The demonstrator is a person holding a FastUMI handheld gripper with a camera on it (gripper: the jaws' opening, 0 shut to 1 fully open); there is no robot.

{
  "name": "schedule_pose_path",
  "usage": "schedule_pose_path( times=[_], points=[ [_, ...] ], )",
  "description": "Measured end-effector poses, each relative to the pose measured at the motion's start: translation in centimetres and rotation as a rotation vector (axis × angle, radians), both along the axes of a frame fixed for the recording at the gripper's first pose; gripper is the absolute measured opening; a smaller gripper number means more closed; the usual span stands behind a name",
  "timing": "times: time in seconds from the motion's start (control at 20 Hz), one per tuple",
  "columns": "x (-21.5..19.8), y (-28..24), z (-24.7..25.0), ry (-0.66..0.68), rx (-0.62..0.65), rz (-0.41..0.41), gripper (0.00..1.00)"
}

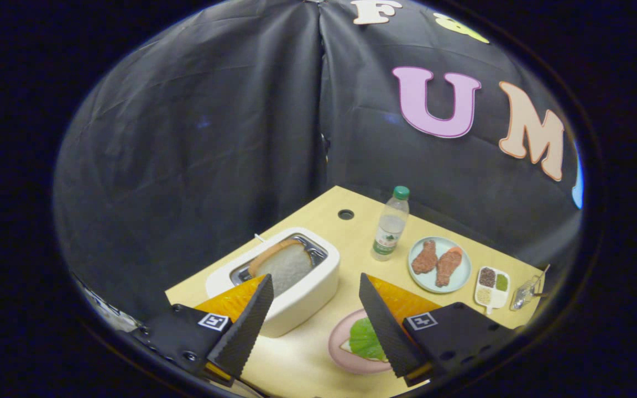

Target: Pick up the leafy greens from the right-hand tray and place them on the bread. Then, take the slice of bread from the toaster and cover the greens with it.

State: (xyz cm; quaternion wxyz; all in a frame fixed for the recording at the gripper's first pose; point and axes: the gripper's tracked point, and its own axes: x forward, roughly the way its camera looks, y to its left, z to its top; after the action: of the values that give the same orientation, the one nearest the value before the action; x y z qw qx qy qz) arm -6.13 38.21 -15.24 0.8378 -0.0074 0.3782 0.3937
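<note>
Claw (314, 283) fingers are standing wide apart, gripping nothing, and hanging above the wooden bench (351, 232). Each finger is showing a ribbed black pad (244, 326) on its inner face and an orange panel behind it.

Just ahead of the left finger, a white toaster (296, 298) is sitting on the bench with its slot facing up. A slice of bread (284, 266) is standing in that slot, its brown crust curving along the far side and its pale face showing toward the claw.

Beside the right finger, and partly hidden behind it, a pink plate (340, 345) is lying on the bench. A leafy green (365, 338) is resting on a pale piece of bread (346, 347) on that plate; only a corner of the bread is peeking out from under the leaf.

Beyond the fingers, a clear water bottle (390, 224) with a green cap is standing upright near the middle of the bench. To its right, a light blue plate (440, 264) is carrying two brown drumstick-shaped pieces (437, 261) lying side by side. Further right, a small white divided dish (492, 286) is holding dark, green and pale fillings in separate compartments. Just past it, near the bench edge, a small clear item (526, 293) is sitting, too small to make out. A round cable hole (345, 214) is showing in the bench near its far corner.
</note>
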Motion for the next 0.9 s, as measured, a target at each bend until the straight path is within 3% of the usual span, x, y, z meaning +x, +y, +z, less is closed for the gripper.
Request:
schedule_pose_path(
  times=[0.35, 0.8, 0.9],
  points=[
    [-0.6, 5.8, -1.3, 0.110, 0.019, -0.024, 0.99],
    [-2.0, 7.3, -6.2, 0.152, -0.124, -0.035, 0.96],
    [-2.1, 7.0, -6.7, 0.155, -0.148, -0.047, 0.79]
  ],
)
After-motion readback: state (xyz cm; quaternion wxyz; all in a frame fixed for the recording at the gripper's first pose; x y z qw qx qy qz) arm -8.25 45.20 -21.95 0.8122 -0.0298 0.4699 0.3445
